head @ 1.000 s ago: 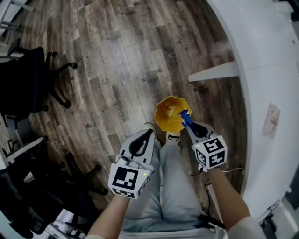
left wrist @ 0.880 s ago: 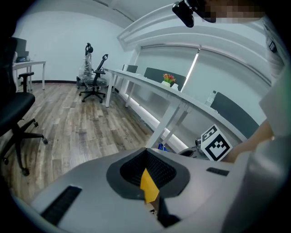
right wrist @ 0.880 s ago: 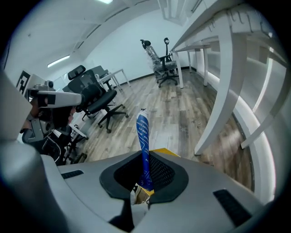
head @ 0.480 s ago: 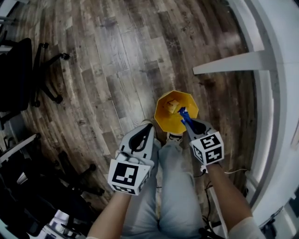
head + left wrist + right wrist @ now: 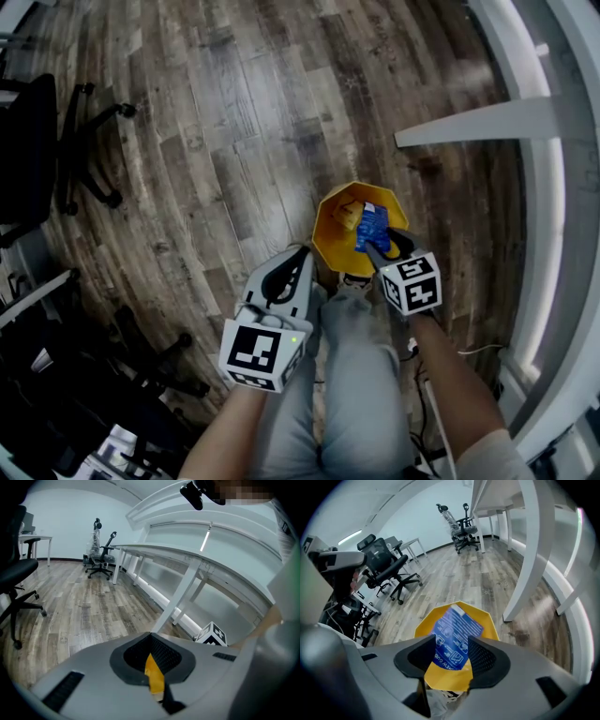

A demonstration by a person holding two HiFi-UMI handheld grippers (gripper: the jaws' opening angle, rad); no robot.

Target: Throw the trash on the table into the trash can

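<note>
- Wood floor fills the room, and one long white desk runs along the side.
- One yellow trash can stands on the floor, right under the tip of the right claw.
- Two claws show, one in each hand, and each has one cube with black and white squares on it.
- The right claw points down into the can. Its jaws have just been opening and now stand apart.
- One blue packet lies in the mouth of the can, just past the right claw's tips. In the right gripper view it shows in the gap between the two jaws, and the pads do not squeeze it.
- One small yellowish scrap lies in the can too, a little farther from the right claw than the blue packet.
- The left claw is beside the can, not over it, and near the right claw.
- Its jaws are pressed close together. One thin yellow strip shows in the slit between them, but I cannot tell what it is or if it is held.
- One black chair stands well away from the left claw, on its outer side.
- The person's legs show just behind both claws.
</note>
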